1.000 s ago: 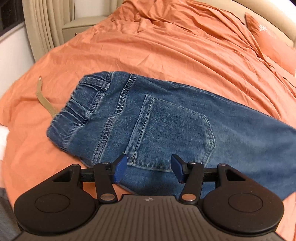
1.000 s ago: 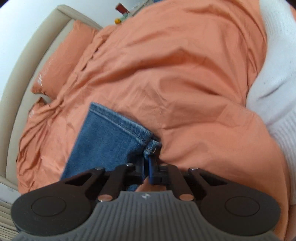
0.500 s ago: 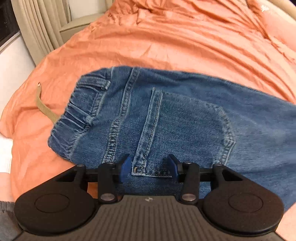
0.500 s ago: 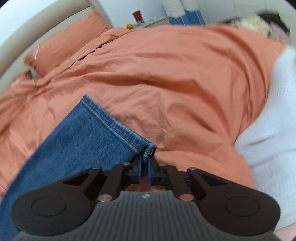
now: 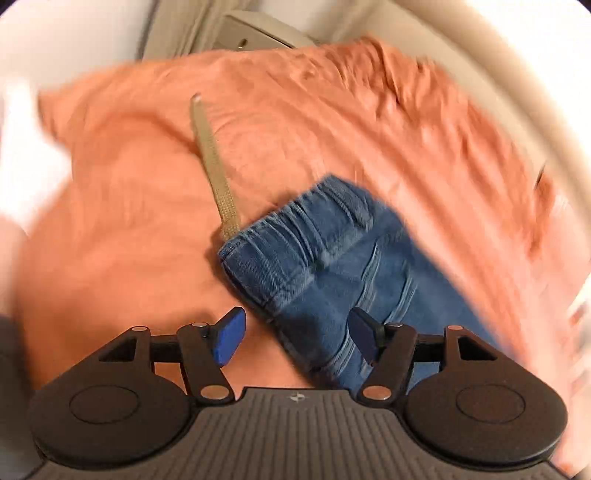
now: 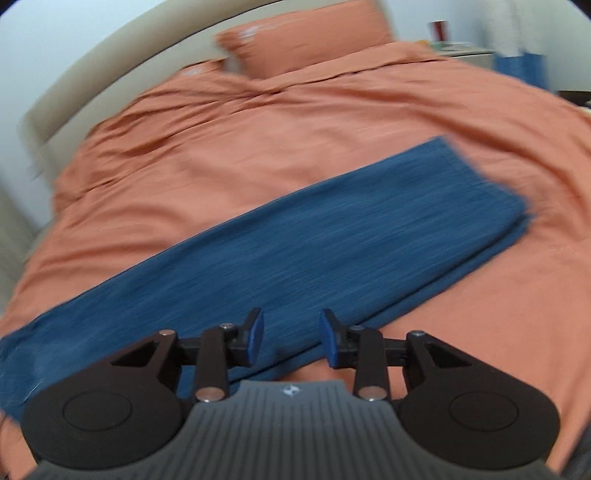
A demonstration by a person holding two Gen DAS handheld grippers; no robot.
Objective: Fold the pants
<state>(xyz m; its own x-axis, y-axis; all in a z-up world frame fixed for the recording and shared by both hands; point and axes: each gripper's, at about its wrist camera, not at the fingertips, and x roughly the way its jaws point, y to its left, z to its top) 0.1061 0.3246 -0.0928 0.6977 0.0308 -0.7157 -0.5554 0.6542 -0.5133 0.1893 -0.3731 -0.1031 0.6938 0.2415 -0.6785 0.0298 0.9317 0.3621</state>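
Observation:
Blue denim pants (image 6: 295, 251) lie flat along the orange bed cover, legs stacked, hem at the far right. In the left wrist view the elastic waistband (image 5: 306, 229) shows, with a beige drawstring (image 5: 214, 166) trailing out over the cover. My left gripper (image 5: 295, 336) is open and empty, just above the waist corner of the pants. My right gripper (image 6: 291, 341) is open and empty, over the near edge of the pant legs. Both views are motion-blurred.
The orange bed cover (image 6: 258, 155) spreads all around the pants. Orange pillows (image 6: 306, 37) and a beige headboard (image 6: 74, 81) are at the far end. A nightstand with small items (image 6: 454, 44) stands at the back right. Curtains and a beige chair (image 5: 258, 33) lie beyond the waist end.
My right gripper has let go of the pant hem, opened and pulled back along the legs. My left gripper has swung left to the waistband corner and stays open.

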